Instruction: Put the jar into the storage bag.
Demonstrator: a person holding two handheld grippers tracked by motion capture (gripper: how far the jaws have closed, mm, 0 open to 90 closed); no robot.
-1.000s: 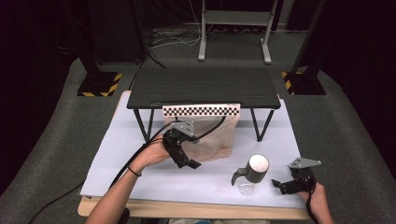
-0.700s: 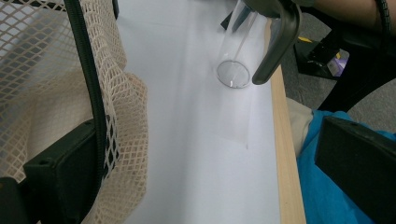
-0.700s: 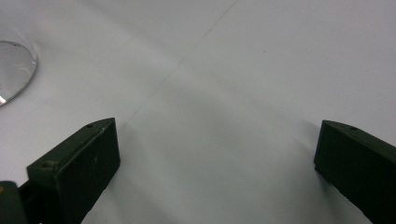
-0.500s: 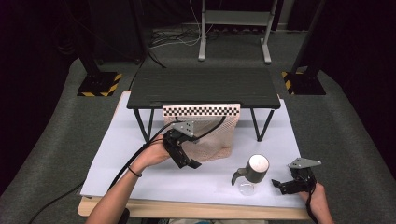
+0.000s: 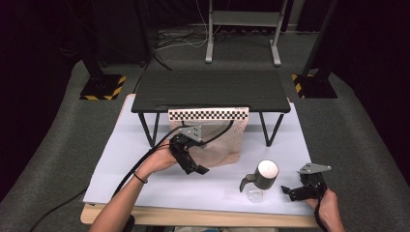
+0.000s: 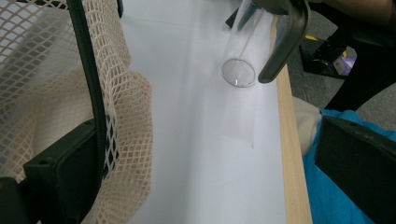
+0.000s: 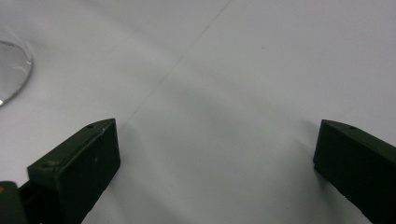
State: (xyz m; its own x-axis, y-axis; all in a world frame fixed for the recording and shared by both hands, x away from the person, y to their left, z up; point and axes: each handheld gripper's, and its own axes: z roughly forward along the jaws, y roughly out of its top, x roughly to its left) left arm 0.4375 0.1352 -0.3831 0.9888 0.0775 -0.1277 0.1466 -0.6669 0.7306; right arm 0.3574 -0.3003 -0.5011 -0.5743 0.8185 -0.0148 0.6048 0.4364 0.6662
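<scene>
In the high view, the left gripper (image 5: 189,155) is resting at the lower left corner of the mesh bag (image 5: 220,140), which is hanging from the front edge of the black stand (image 5: 212,89) and lying with its lower part on the white table cover (image 5: 145,179). A checkered strip (image 5: 209,114) is running along the top of the bag. The person's left hand (image 5: 157,162) is holding this gripper from the left side. The right gripper (image 5: 300,189) is lying low near the front right corner of the table, well apart from the bag, with the right hand (image 5: 329,205) behind it. Between the two grippers, a clear bottle (image 5: 258,181) with a grey cap and a curved handle is standing on the cover, nearer to the right gripper. In the left gripper view, the jaws are standing wide apart; the black zipper edge (image 6: 91,93) of the mesh bag is passing just beside the left jaw, but I cannot tell if the jaw is touching it. The clear bottle (image 6: 239,70) is showing farther off near the wooden table edge (image 6: 292,154). In the right gripper view, the jaws are spread wide over the bare white cover (image 7: 233,93), gripping nothing, and the round clear base of the bottle (image 7: 11,70) is appearing at the left edge.
</scene>
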